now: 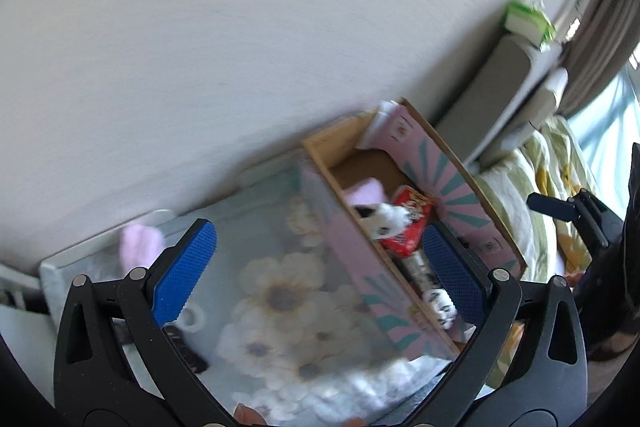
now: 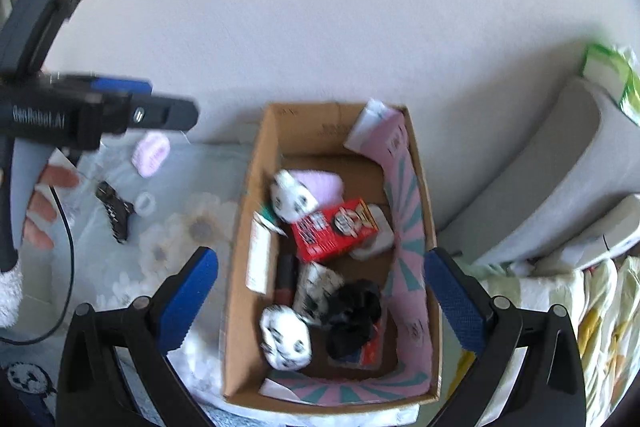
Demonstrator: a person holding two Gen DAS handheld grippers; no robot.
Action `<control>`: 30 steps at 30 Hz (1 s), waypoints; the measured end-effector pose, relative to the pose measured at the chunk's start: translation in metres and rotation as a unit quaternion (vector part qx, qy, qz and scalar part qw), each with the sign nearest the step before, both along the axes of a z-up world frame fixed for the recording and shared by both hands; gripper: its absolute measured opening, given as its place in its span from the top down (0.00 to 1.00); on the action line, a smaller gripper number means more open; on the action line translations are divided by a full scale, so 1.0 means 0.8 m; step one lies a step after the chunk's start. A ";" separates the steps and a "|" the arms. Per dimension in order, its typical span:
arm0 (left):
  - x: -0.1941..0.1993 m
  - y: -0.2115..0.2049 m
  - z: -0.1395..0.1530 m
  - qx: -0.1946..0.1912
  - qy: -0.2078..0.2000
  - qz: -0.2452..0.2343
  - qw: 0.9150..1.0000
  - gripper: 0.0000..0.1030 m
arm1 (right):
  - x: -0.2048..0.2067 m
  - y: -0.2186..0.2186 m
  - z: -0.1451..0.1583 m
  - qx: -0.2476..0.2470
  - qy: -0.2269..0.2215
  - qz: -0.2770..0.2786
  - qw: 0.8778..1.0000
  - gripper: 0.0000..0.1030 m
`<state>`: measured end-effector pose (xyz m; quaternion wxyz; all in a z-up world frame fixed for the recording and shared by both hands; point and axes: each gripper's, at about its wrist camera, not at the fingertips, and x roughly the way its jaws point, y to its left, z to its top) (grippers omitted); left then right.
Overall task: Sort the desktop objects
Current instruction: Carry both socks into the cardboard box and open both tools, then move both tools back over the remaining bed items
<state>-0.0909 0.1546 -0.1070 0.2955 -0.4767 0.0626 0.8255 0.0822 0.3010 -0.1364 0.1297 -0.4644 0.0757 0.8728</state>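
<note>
A cardboard box (image 2: 248,227) with a pink and teal lining stands on the flowered cloth. Inside lie a red packet (image 2: 334,229), two white panda-face plush pieces (image 2: 286,341), a pink fluffy item (image 2: 322,185), a black scrunchie (image 2: 354,311) and a white tube (image 2: 258,257). My right gripper (image 2: 320,311) hangs open above the box with nothing between its pads. My left gripper (image 1: 316,271) is open too, over the cloth beside the box (image 1: 360,259). On the cloth lie a pink item (image 2: 151,153), a black hair clip (image 2: 114,211) and a small white ring (image 2: 145,203).
The white wall fills the upper part of both views. Grey cushions (image 2: 540,195) with a green pack (image 2: 612,79) on top lean at the right, beside a yellow-flowered bedspread (image 2: 592,315). A hand (image 2: 42,207) holds the left gripper's handle at the left of the right wrist view.
</note>
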 end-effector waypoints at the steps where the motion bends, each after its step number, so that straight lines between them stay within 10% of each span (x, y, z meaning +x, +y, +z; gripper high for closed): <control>1: -0.001 -0.013 0.003 -0.002 0.004 0.005 1.000 0.00 | -0.003 -0.003 0.004 0.002 0.004 0.003 1.000 0.00; 13: -0.019 -0.182 0.022 -0.041 0.027 0.134 0.990 0.00 | -0.082 -0.083 0.006 -0.006 -0.007 0.110 0.994 0.00; 30: -0.023 -0.293 -0.109 -0.094 -0.048 0.183 0.978 0.00 | -0.171 -0.219 -0.086 -0.064 -0.094 0.241 0.964 0.00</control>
